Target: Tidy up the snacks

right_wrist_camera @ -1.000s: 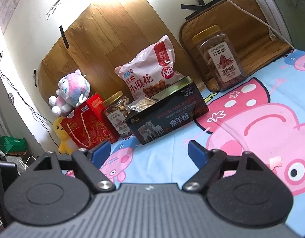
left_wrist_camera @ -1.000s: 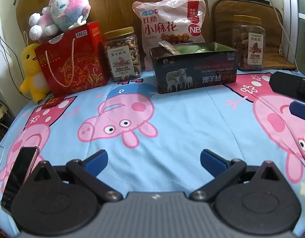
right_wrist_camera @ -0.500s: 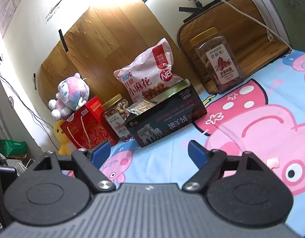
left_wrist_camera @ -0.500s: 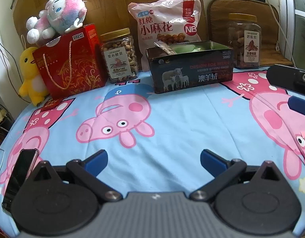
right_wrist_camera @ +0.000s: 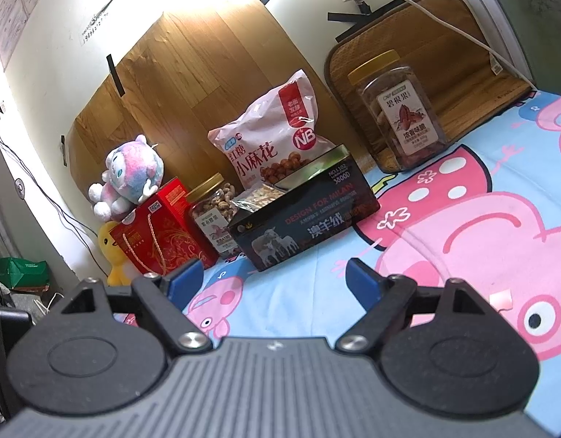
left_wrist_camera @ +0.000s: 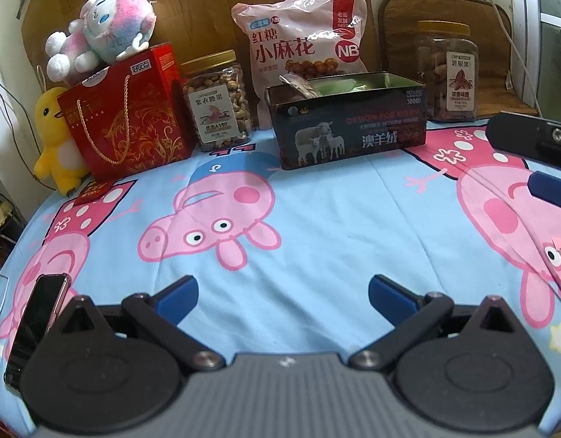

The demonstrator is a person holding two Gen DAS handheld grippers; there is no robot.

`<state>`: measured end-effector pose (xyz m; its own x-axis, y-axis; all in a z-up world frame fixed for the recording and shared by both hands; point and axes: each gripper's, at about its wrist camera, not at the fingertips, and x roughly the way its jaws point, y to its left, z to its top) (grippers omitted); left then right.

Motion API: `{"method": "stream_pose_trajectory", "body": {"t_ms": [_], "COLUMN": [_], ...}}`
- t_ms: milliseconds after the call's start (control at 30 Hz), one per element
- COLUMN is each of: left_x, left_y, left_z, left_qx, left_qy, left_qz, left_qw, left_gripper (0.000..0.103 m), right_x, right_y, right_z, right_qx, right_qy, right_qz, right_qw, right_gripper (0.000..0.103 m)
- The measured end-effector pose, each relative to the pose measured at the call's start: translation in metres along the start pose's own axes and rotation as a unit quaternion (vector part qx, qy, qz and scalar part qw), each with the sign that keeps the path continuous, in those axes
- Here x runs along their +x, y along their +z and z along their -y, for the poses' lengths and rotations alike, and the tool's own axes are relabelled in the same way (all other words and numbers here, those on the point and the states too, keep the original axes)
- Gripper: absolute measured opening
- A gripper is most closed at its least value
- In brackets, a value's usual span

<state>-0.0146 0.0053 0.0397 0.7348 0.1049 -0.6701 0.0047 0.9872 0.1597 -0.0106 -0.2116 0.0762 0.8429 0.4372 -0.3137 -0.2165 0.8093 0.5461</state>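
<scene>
- Both tongs are spread and hold nothing: left gripper point(left_wrist_camera: 283, 292), right gripper point(right_wrist_camera: 269, 277), well short of the snacks.
- A phone point(left_wrist_camera: 35, 323) shows only in the left view.
- Farther back, the open tin point(left_wrist_camera: 348, 120) holds a packet; cashew jar point(left_wrist_camera: 218, 102), pink snack bag point(left_wrist_camera: 306, 43) and pecan jar point(right_wrist_camera: 402, 109) stand outside, so I'd judge most work remains.
- Only the right view shows the wall cable point(right_wrist_camera: 426, 11).

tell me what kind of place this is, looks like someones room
Most likely a bedroom at home: the snacks stand on a surface covered by a cartoon pig bedsheet, with a pink plush toy on a red gift box and a yellow duck plush against the wall.
</scene>
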Motion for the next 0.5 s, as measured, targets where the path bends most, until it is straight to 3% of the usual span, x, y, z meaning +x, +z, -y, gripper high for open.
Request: {"method": "stream_pose_trajectory", "body": {"t_ms": [500], "left_x": [0.0031], "left_y": [-0.0016], "left_z": [0.0003], "left_qx": [0.000], "left_qy": [-0.003], "left_qz": [-0.010], "left_qw": [0.9999], "left_gripper": [0.103], "right_x": [-0.0001], "right_y": [0.0010], "right_z": [0.0016], "right_qx": [0.001], "right_qy": [0.000], "right_qz": [-0.001], "right_qw": [1.000], "right_gripper": [0.087]}}
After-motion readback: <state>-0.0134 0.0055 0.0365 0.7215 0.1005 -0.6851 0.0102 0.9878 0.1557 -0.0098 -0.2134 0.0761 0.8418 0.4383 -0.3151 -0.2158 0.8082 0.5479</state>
